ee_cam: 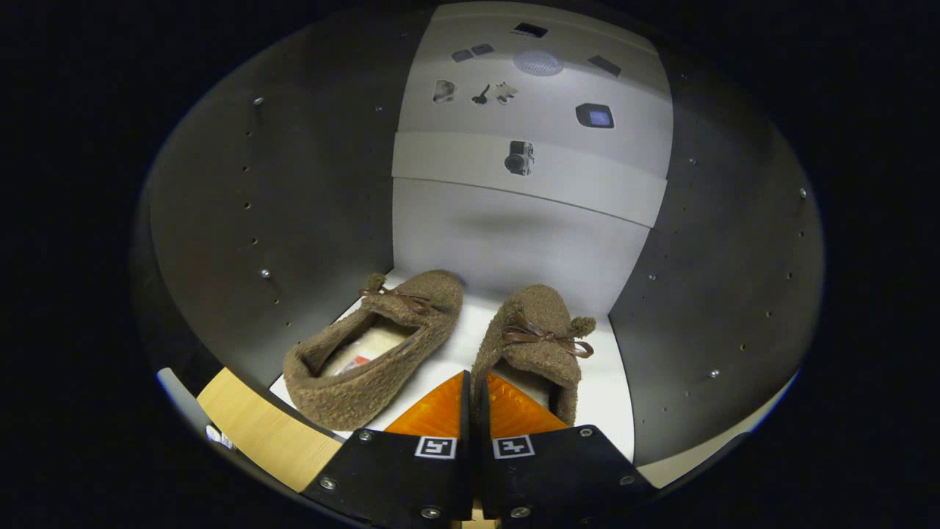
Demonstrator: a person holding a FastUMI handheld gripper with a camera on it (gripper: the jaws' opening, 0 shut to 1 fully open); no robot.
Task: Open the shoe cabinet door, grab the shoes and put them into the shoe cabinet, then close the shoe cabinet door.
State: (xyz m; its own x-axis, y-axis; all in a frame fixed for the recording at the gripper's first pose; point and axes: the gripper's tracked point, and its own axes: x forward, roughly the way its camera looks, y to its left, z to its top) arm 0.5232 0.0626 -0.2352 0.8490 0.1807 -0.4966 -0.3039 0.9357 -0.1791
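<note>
Cabinet (pixel 294 220) walls fill both sides of the frame, dark panels dotted with shelf-pin holes, with a pale back panel at upper centre and a white shelf floor (pixel 609 397) at the bottom. Both brown fuzzy slippers sit on that floor: the left slipper (pixel 374 353) at lower centre-left, angled, and the right slipper (pixel 536 338) at lower centre, toes toward the back. The tool (pixel 475 400) at bottom centre has its fingers together, pinching the right slipper's heel rim, as far as I can judge. To finish well, part the fingers fully, draw straight back without snagging the fleece, then go for the door.
</note>
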